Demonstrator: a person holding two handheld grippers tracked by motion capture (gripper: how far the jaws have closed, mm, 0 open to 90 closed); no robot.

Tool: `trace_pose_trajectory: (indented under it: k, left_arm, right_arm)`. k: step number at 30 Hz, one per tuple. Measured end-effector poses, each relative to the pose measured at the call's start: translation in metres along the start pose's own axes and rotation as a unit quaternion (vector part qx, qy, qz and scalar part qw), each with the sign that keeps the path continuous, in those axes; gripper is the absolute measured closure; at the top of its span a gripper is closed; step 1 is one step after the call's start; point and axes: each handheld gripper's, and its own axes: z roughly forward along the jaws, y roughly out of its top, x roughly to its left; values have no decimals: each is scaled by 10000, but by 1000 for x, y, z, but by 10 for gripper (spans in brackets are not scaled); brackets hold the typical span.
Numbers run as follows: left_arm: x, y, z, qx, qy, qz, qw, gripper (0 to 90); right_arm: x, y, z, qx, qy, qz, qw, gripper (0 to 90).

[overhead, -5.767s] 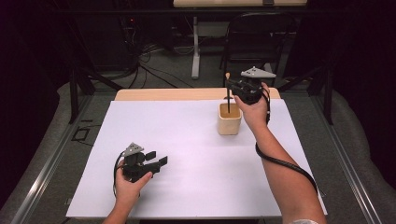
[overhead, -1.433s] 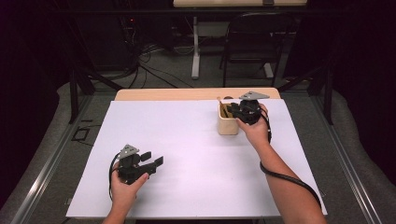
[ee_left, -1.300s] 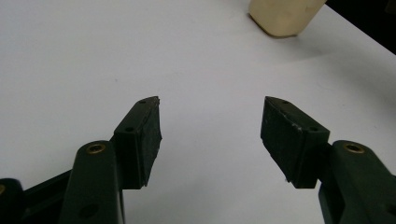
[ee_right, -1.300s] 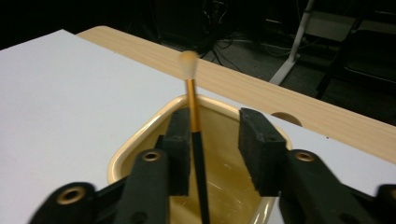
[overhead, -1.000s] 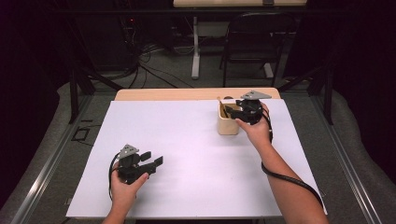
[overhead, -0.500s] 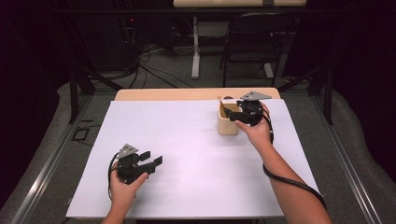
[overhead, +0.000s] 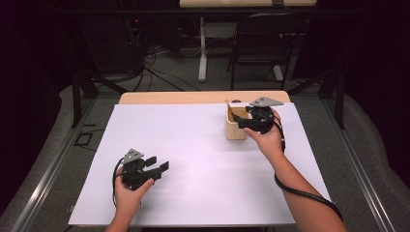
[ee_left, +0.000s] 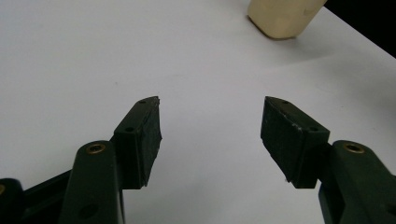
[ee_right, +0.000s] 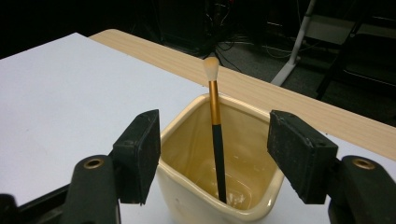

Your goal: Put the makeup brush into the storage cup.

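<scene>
Standing wide apart, the jaws of the right claw [ee_right: 212,156] have just been opening; they flank the near rim of the cream cup [ee_right: 243,196] without pressing on it, and grip nothing. Inside the cup a makeup brush [ee_right: 215,135] leans against the far wall, bristles up, dark handle on the bottom. No writing or label can be read on cup or brush. Nearly six seconds earlier that claw held the brush upright above the cup; now the brush is let go. Seen from above, the cup [overhead: 236,131] sits at the far right of the white table [overhead: 203,169]. Well apart, the left claw [overhead: 157,166] rests near the front left edge, jaws wide and empty, unmoved.
</scene>
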Motion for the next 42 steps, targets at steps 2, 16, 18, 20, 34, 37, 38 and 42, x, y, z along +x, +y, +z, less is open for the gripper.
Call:
trace_pose_trajectory:
  k: [2,16,18,20,34,37,38,42]
  left_arm:
    - [0,0,-1,-1,9,-14,10000,382]
    - [0,0,-2,-82,5,-41,10000,382]
    - [0,1,-2,-68,-14,-39,10000,382]
    - [0,1,-3,-58,-18,-41,10000,382]
    - [-1,1,-4,-75,-2,-29,10000,382]
    - [0,2,-5,-80,2,-23,10000,382]
    - [0,2,-5,-83,8,-23,10000,381]
    - [0,2,-5,-81,13,-17,10000,382]
  right_arm:
    - [1,0,-2,30,11,-16,10000,347]
    - [15,-2,-18,1,111,-173,9998,347]
    - [18,-3,-22,-12,157,-155,9998,347]
    - [21,-4,-25,-55,192,-149,9997,347]
    - [41,-19,-44,-128,307,-292,9990,351]
    - [47,-21,-49,-94,323,-390,9987,351]
    - [49,-22,-51,-92,341,-404,9986,351]
    - [57,-27,-57,-80,457,-379,9982,351]
